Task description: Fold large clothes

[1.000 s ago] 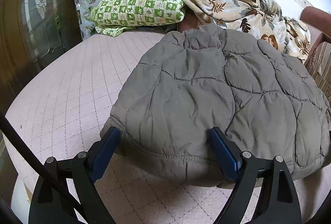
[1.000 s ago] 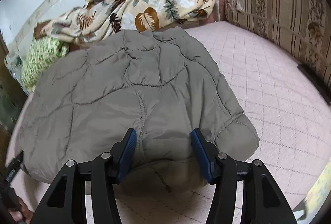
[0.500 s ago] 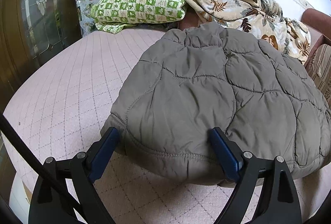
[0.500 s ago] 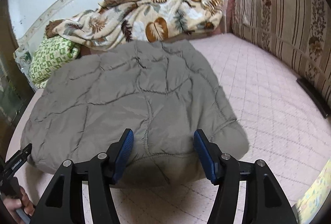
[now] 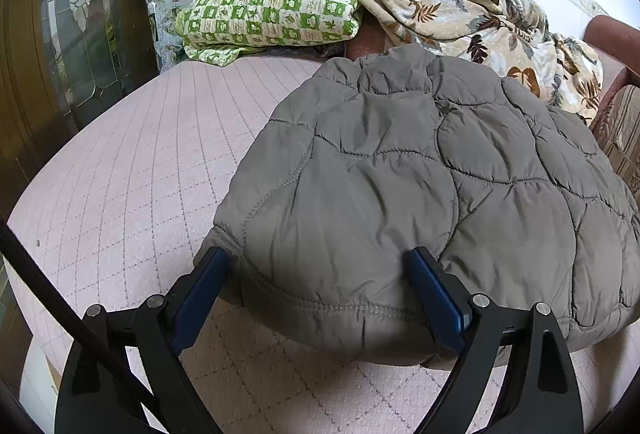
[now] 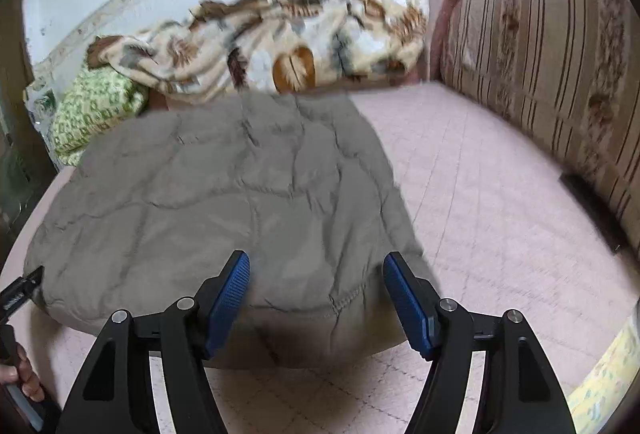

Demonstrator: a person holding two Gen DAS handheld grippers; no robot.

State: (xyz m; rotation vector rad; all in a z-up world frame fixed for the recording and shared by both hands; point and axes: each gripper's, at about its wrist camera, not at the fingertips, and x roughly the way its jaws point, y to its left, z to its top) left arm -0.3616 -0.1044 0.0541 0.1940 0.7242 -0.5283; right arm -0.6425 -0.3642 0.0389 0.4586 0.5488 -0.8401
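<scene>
Right wrist view: with the right hand-held gripper [image 6: 316, 298] just opening off the folded grey quilted jacket [image 6: 224, 209] and the left hand-held gripper [image 5: 316, 294] released astride its hem, withdraw both without dragging the fold along the bed [image 6: 500, 201].

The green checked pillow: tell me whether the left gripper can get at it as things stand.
Probably yes. The left gripper stands open at the quilted jacket's near hem; bare pink bedcover leads to the pillow, though it's far off.
</scene>
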